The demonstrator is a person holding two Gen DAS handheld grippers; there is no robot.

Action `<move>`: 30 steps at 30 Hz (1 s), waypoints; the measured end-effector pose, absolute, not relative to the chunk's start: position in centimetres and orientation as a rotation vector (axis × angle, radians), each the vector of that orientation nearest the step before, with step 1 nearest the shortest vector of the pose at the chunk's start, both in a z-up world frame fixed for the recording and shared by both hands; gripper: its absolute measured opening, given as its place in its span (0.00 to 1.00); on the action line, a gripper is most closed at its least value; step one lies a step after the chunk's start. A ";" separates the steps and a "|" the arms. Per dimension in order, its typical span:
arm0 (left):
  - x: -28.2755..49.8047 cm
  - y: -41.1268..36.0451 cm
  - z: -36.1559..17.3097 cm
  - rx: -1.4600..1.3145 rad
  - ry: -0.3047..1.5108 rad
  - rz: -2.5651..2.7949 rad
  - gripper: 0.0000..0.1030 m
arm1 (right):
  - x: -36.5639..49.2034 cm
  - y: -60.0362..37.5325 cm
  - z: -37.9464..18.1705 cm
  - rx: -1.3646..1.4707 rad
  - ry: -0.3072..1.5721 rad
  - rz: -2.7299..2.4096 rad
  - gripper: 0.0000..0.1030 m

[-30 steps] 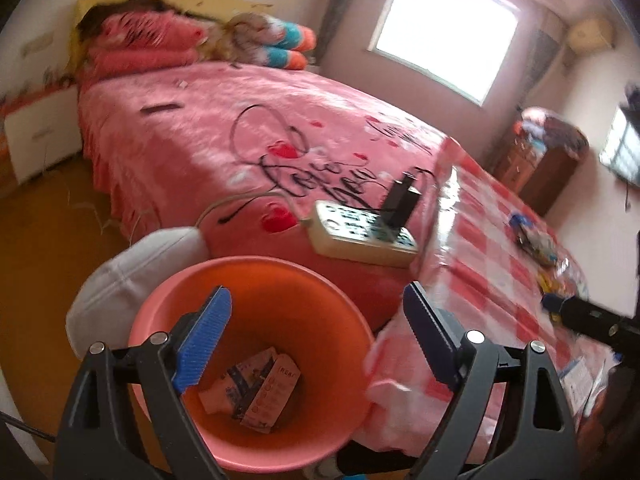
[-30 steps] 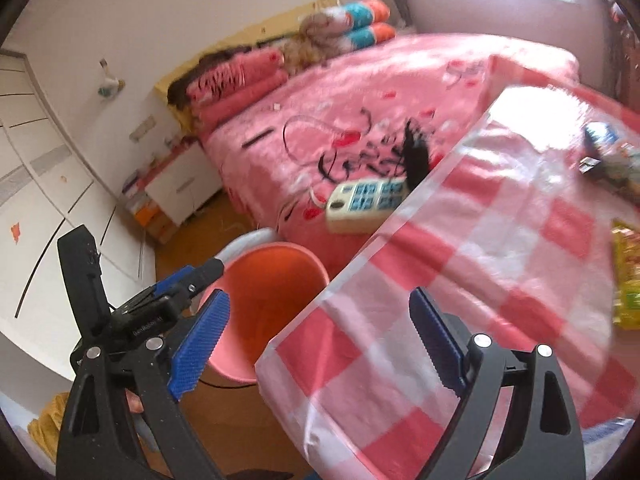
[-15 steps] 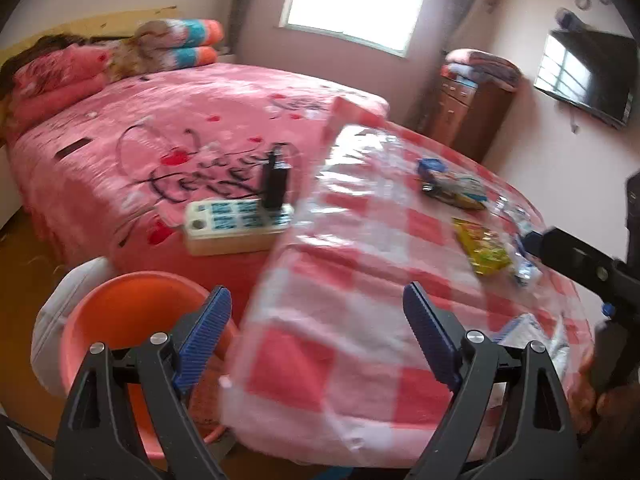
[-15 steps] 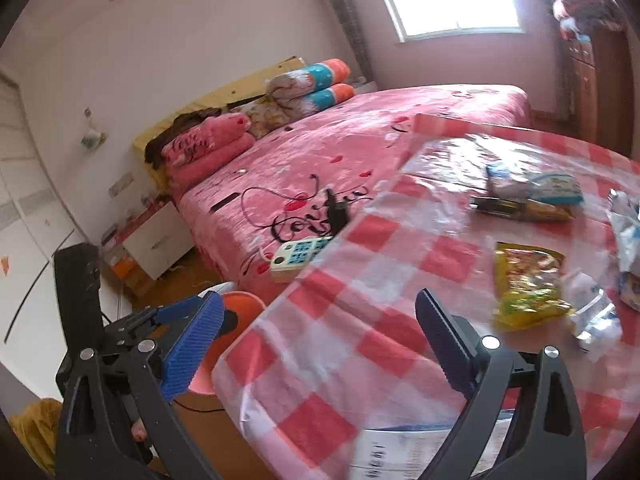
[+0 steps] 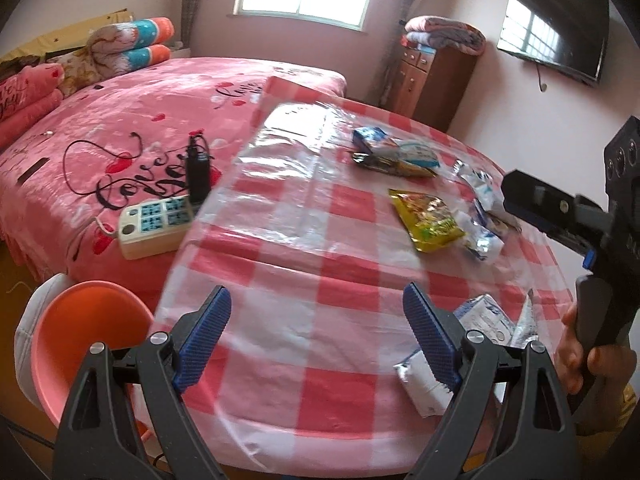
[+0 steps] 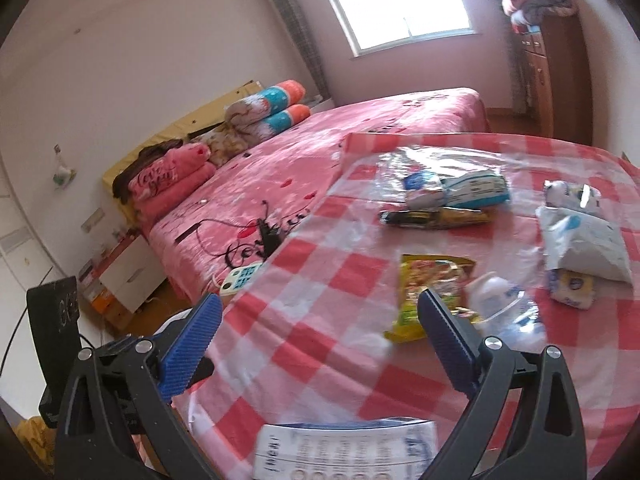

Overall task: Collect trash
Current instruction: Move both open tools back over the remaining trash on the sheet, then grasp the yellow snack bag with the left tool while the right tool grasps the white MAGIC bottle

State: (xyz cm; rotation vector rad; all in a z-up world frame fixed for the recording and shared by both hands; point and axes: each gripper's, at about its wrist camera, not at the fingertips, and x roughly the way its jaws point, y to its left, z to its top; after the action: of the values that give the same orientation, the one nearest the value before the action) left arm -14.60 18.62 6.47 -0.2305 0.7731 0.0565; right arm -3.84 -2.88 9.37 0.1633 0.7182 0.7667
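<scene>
Several wrappers lie on the red-checked table [image 5: 304,312]: a yellow snack bag [image 5: 426,220] [image 6: 432,288], a blue-white packet [image 5: 394,148] [image 6: 456,190], a dark bar wrapper [image 6: 436,216], crumpled white bags [image 6: 584,240] and a white carton [image 5: 420,384] [image 6: 344,452] at the near edge. The orange bin [image 5: 80,344] stands on the floor at the table's left. My left gripper [image 5: 316,338] is open and empty over the near table edge. My right gripper [image 6: 320,340] is open and empty, its right finger just before the yellow bag.
A pink bed [image 5: 132,128] lies behind the table, with a power strip [image 5: 156,224] and black charger [image 5: 198,172] at its edge. A wooden cabinet [image 5: 436,80] and a wall TV [image 5: 554,36] stand at the back right. A white object [image 5: 28,312] sits behind the bin.
Both grippers have swung from the bin on the floor up and right over the table. The wrappers have come into view. Both stay open.
</scene>
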 end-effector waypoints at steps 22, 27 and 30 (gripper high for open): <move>-11.9 9.6 6.0 -0.089 0.868 -0.183 0.86 | 3.3 -14.3 5.2 0.307 0.818 0.567 0.94; -11.3 7.9 5.8 -0.060 0.889 -0.215 0.86 | 3.9 -15.8 4.6 0.322 0.830 0.549 0.94; -10.4 7.3 5.8 -0.065 0.899 -0.218 0.86 | 4.3 -16.4 4.1 0.326 0.841 0.543 0.94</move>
State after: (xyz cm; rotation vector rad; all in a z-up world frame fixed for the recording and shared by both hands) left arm -10.36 7.30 5.78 -0.0646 0.8988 -0.2184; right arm 4.31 -16.37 4.10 0.3262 0.8408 0.5432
